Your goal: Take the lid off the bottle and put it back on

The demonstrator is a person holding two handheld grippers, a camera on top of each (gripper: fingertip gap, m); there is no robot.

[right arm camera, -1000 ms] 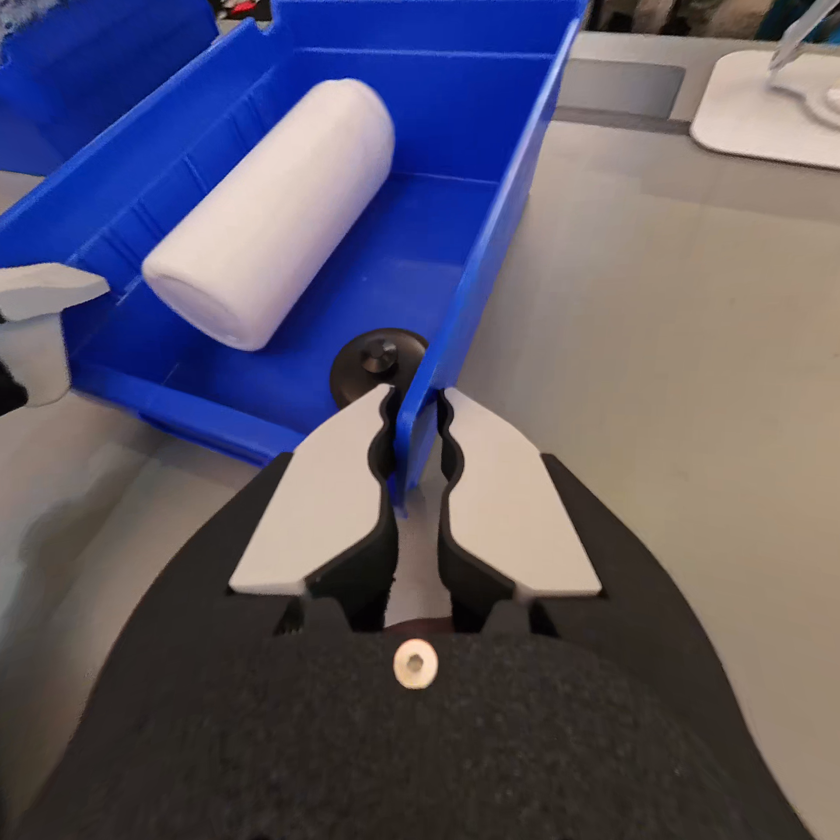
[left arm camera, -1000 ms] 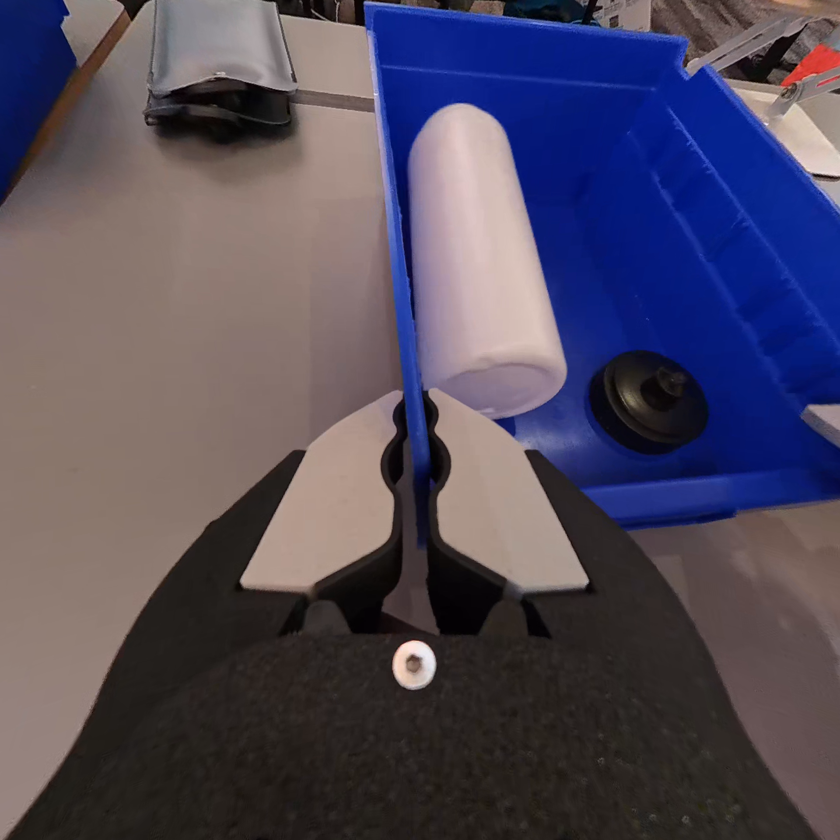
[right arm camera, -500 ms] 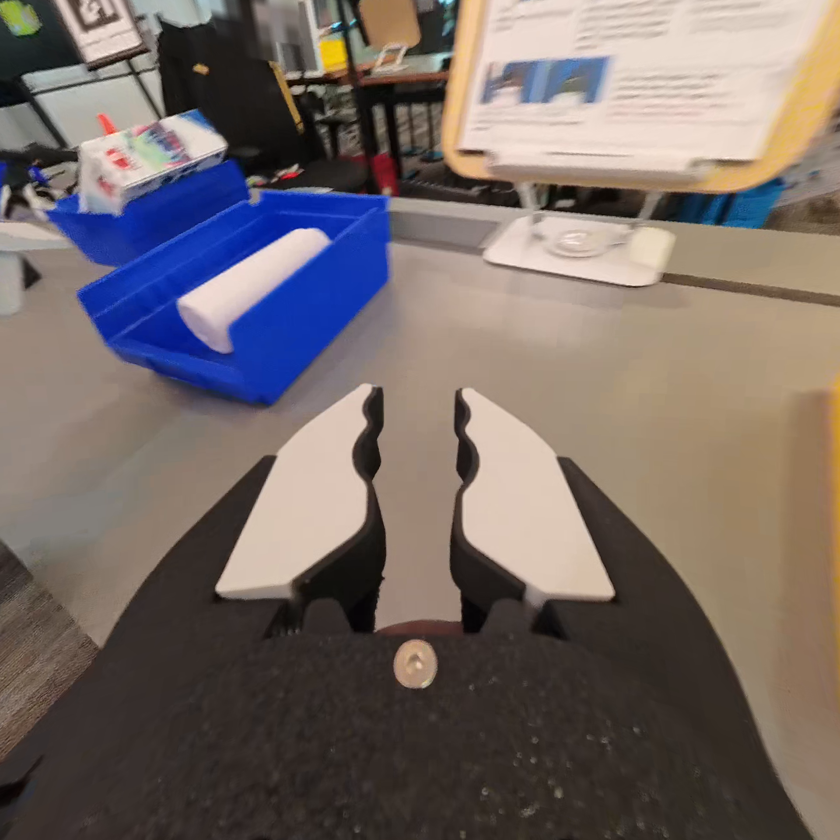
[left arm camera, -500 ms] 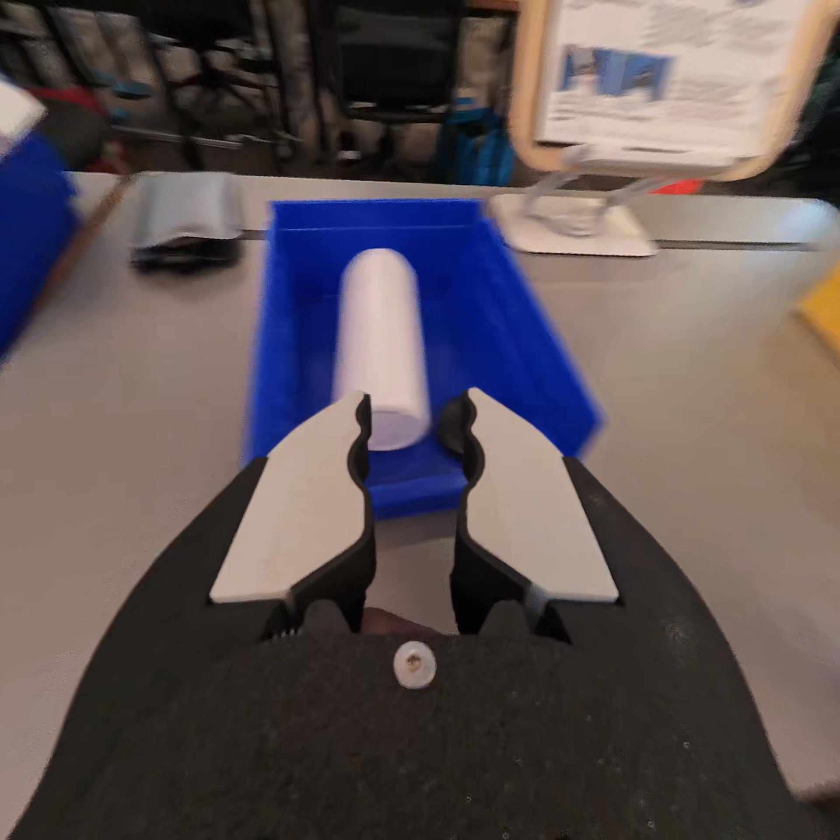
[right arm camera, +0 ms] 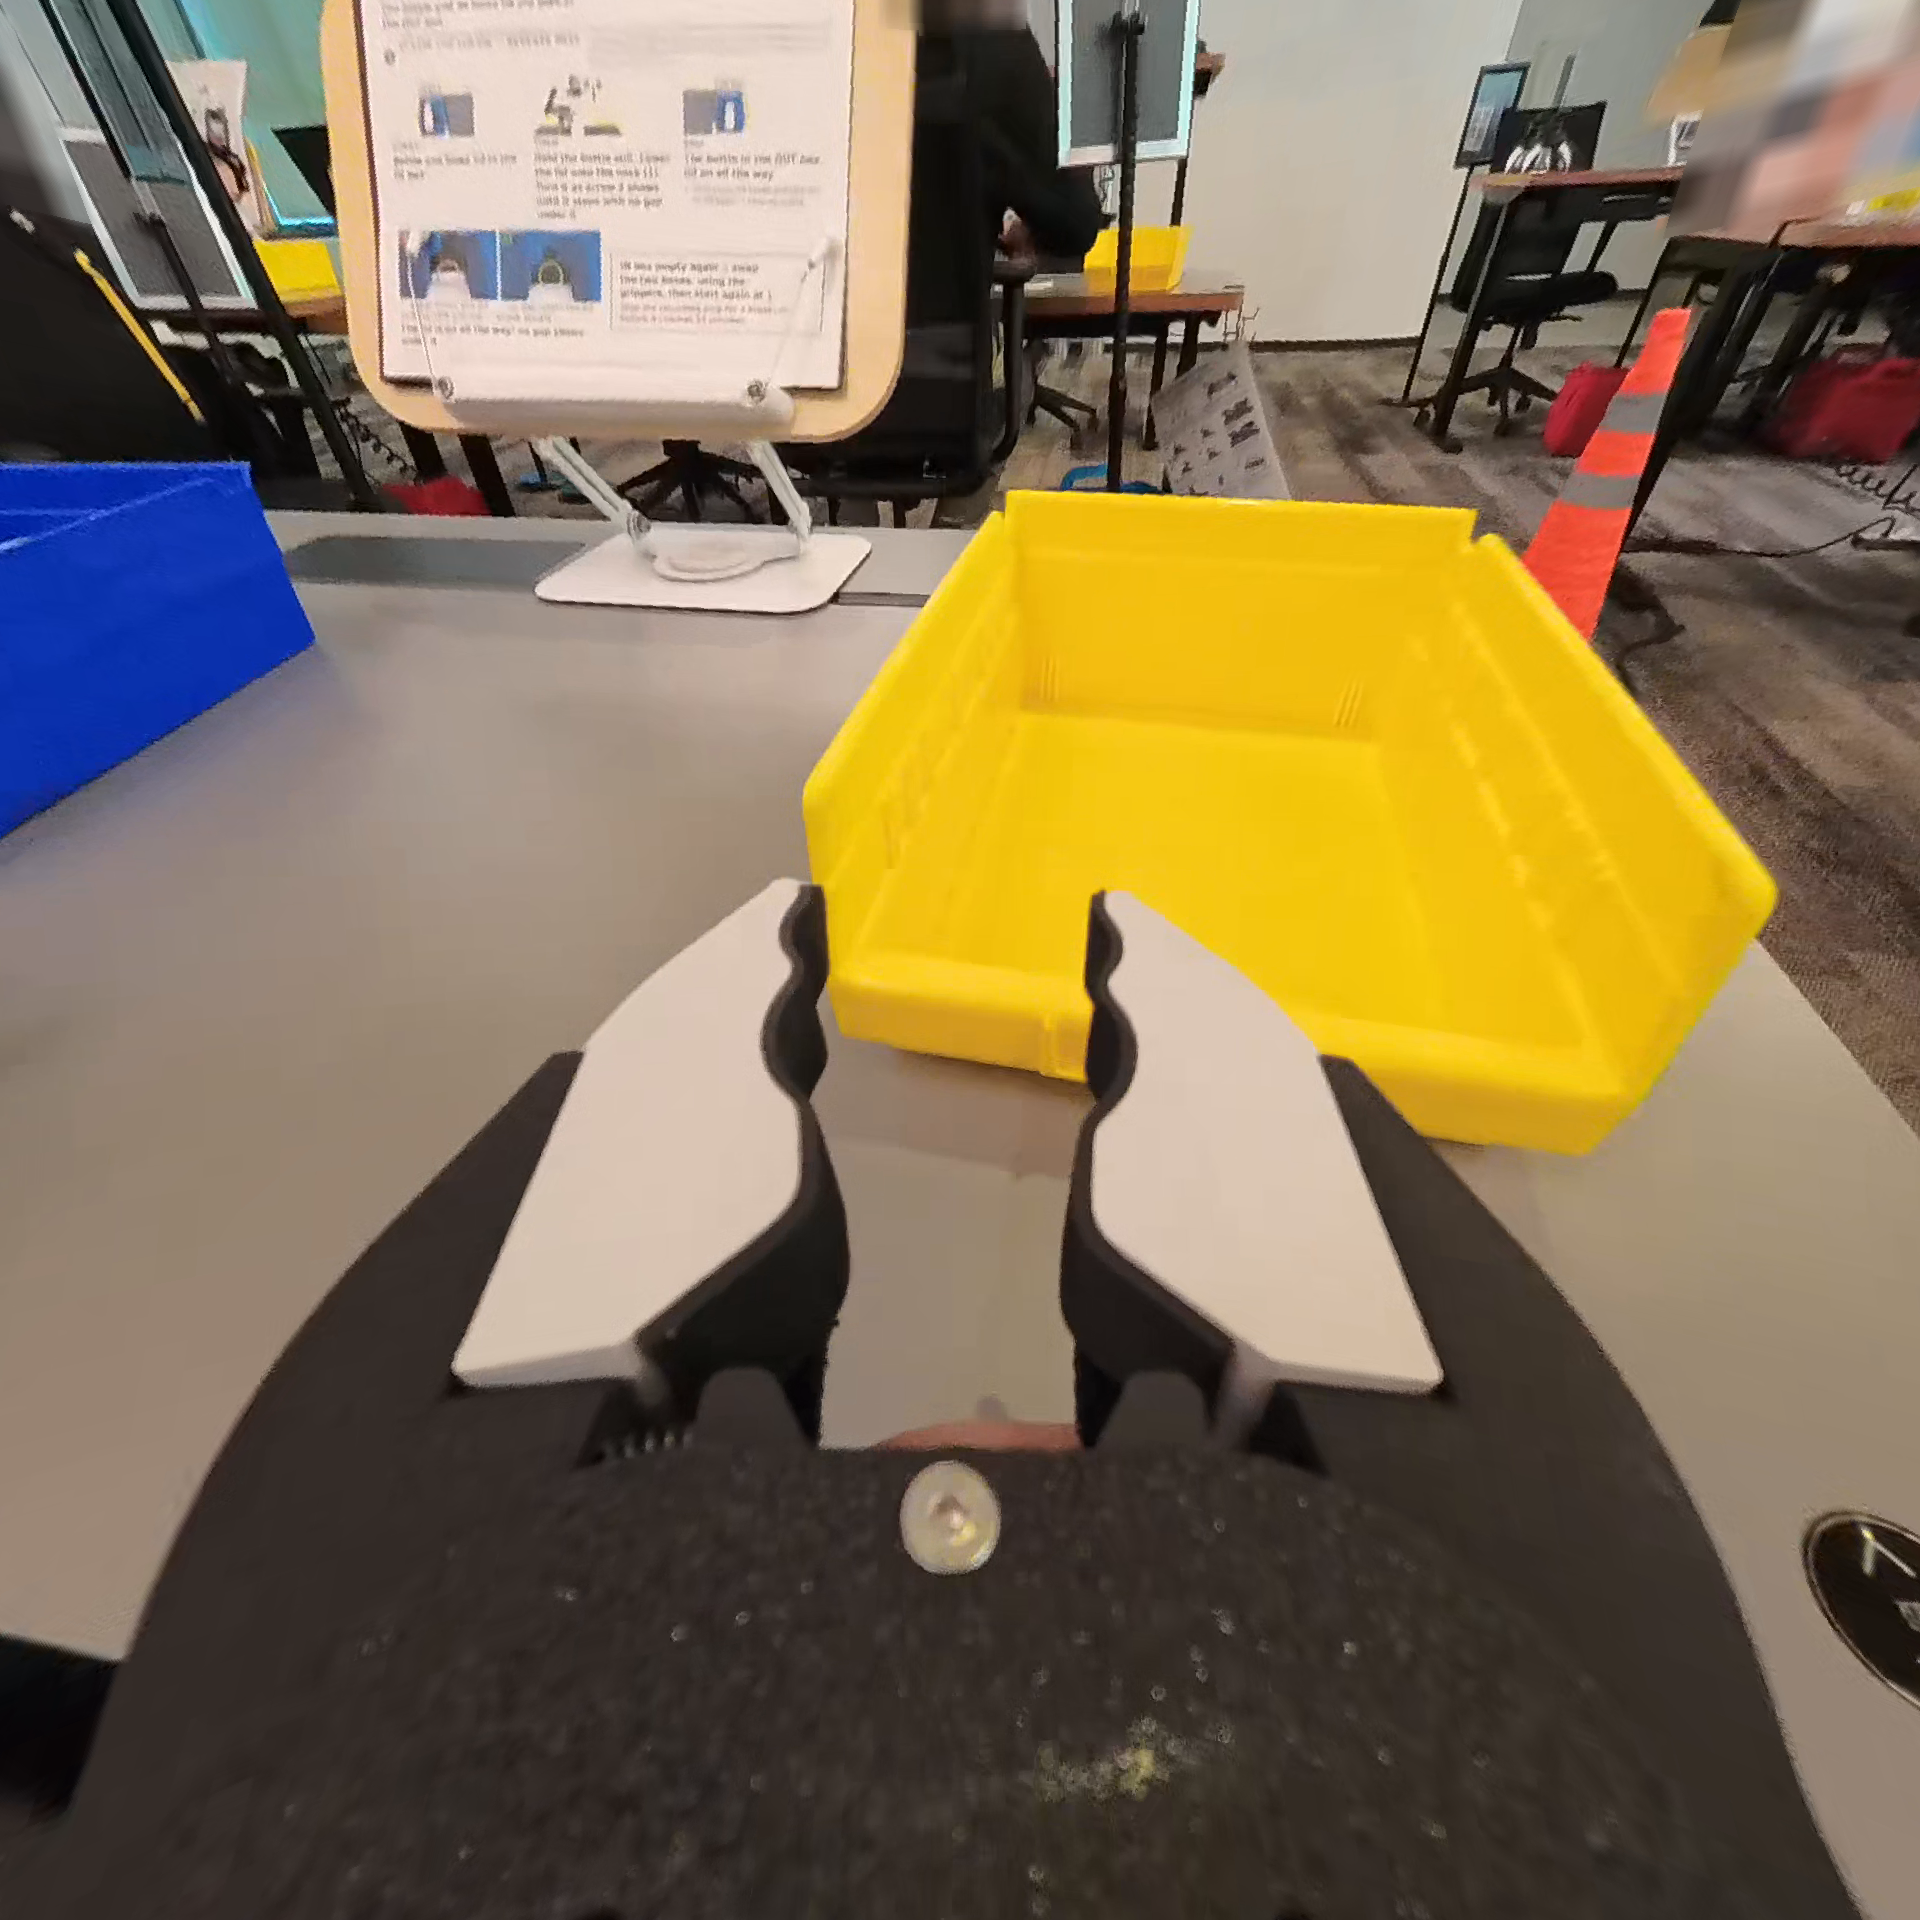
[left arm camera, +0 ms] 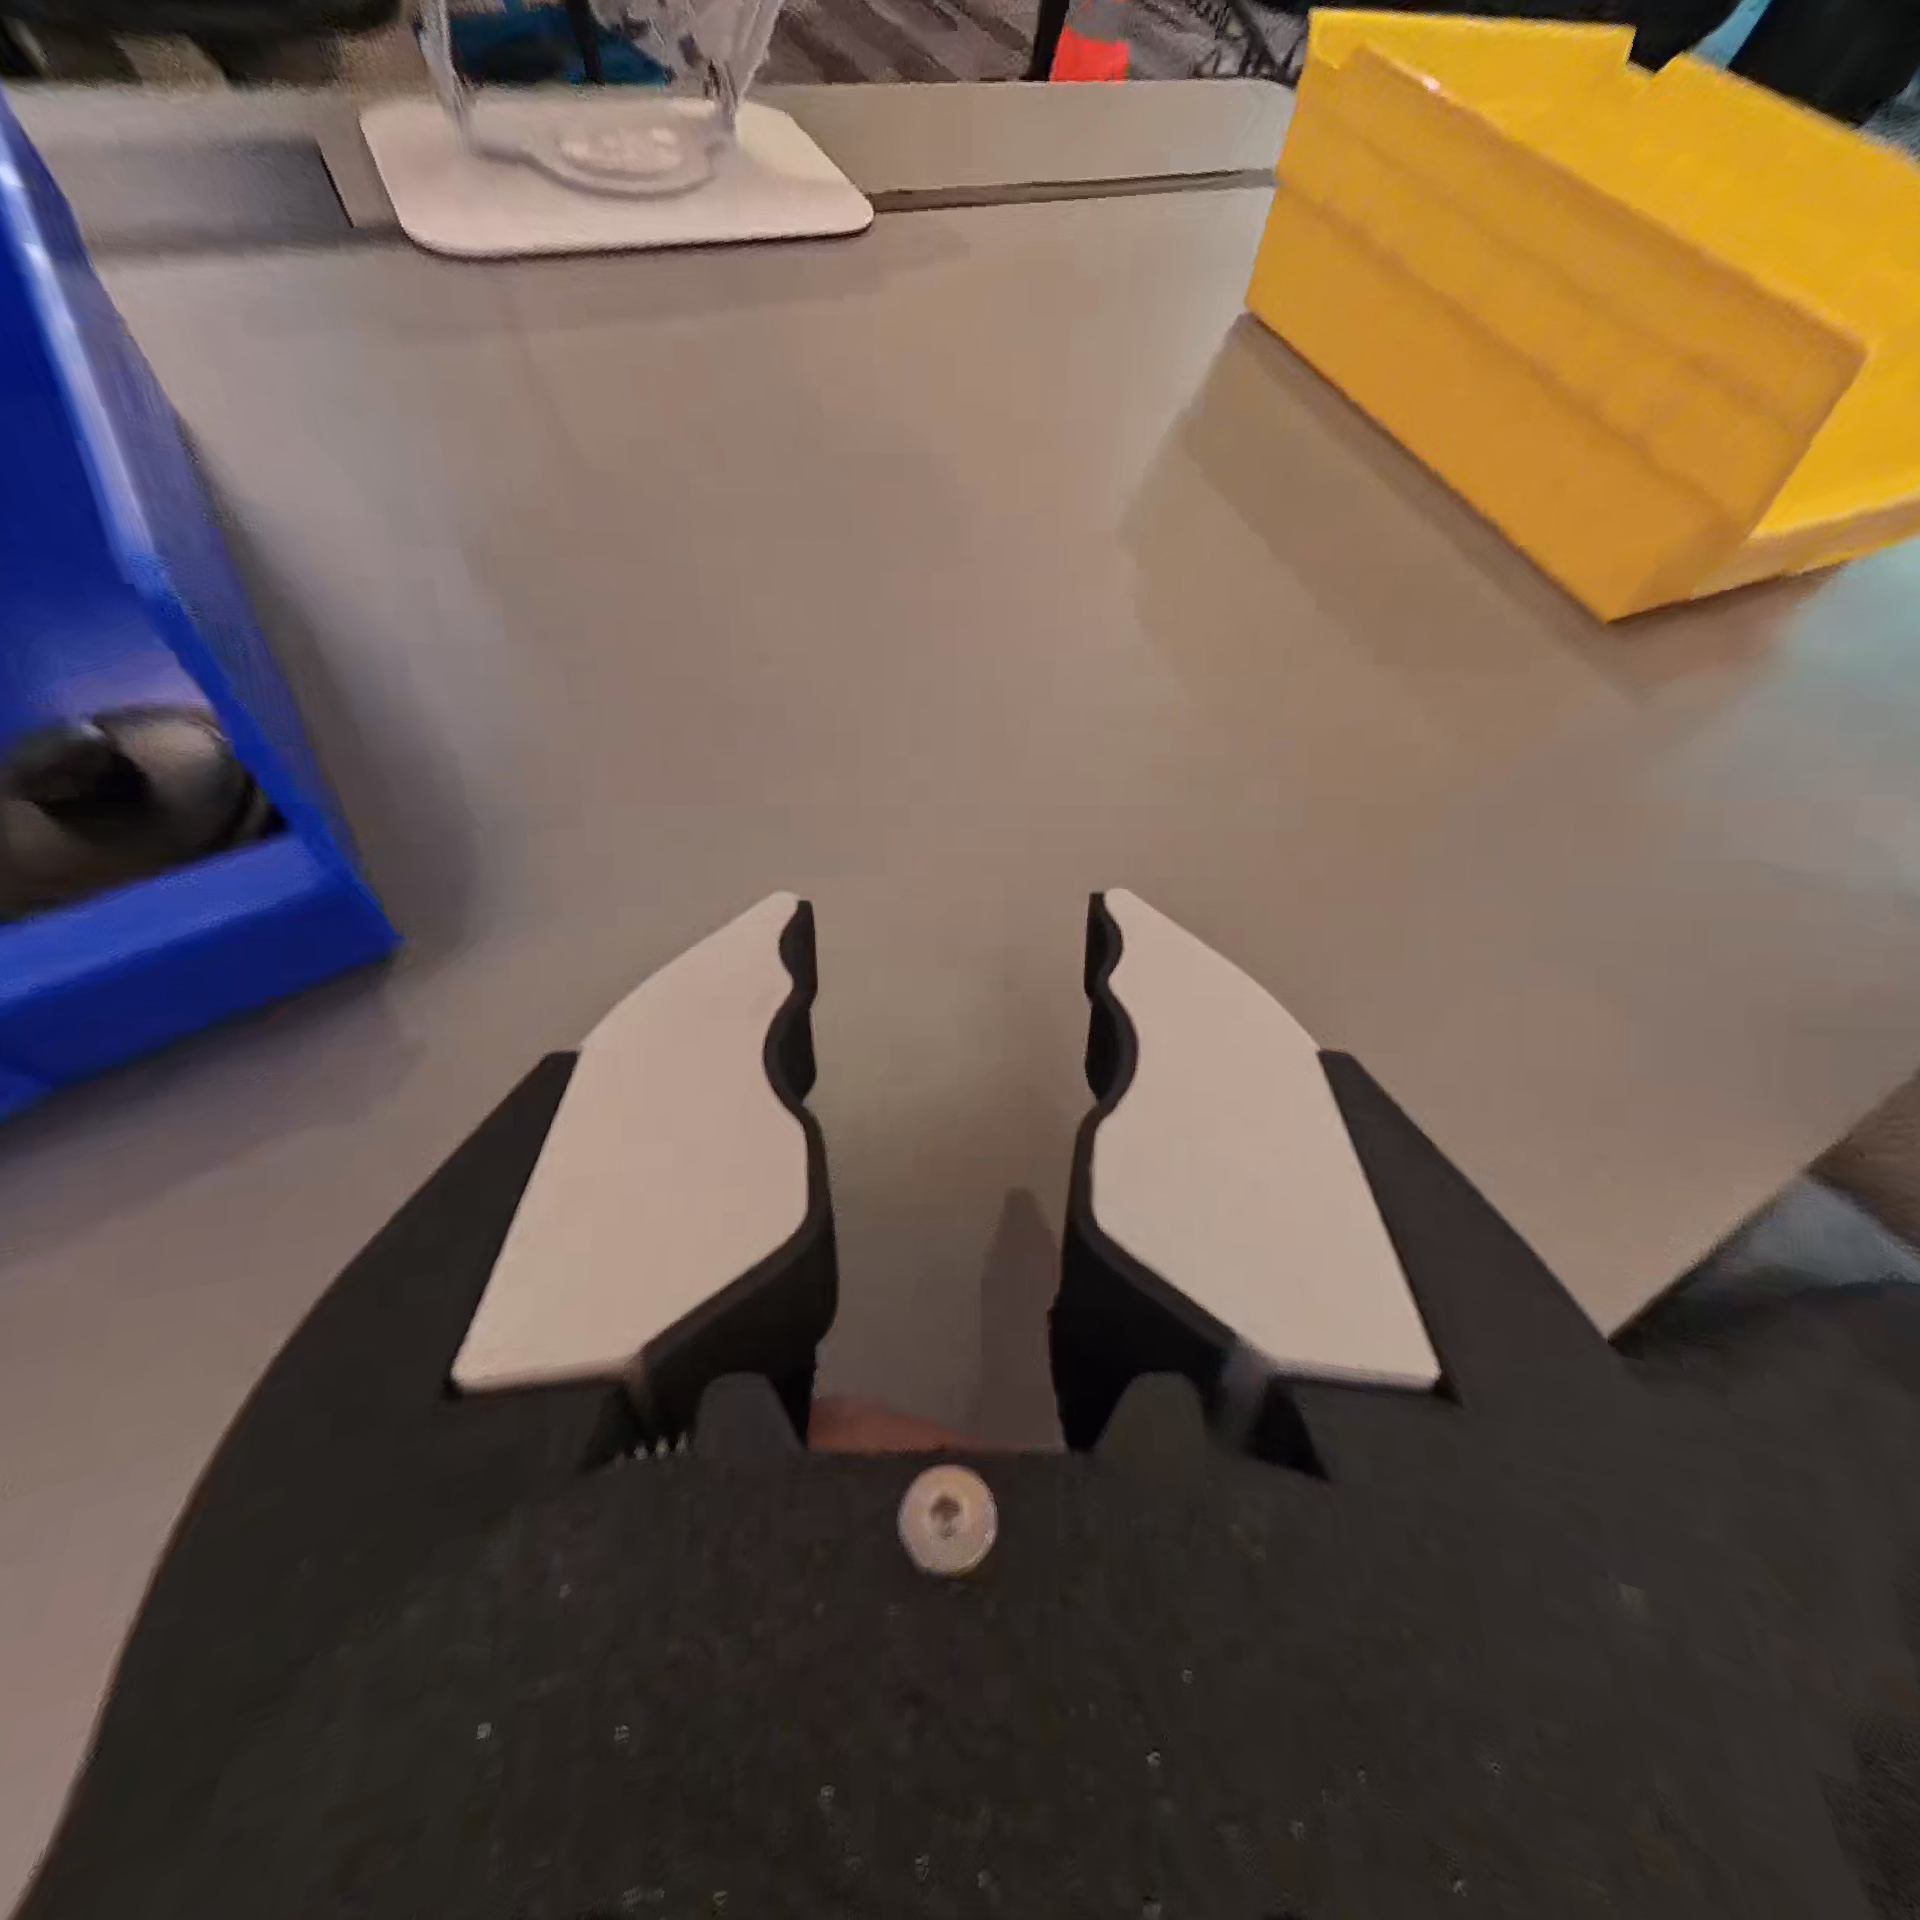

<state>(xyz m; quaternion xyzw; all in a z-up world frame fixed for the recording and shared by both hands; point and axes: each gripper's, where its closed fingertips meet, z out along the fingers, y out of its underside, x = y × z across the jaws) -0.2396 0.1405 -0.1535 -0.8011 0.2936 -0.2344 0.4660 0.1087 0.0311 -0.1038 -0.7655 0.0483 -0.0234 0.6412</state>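
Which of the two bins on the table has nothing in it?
The yellow bin, in front of the right gripper: its floor is bare. The blue bin at the left holds a dark, blurred thing.

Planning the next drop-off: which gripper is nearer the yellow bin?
Right, I judge. The right gripper sits just before the yellow bin; from the left gripper the bin lies farther off, ahead to its right.

bare table [left arm camera: 935, 582] between blue bin [left arm camera: 156, 935], yellow bin [right arm camera: 1299, 790]

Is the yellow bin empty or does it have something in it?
Empty: the right wrist view shows the yellow bin's bare floor and walls, nothing inside.
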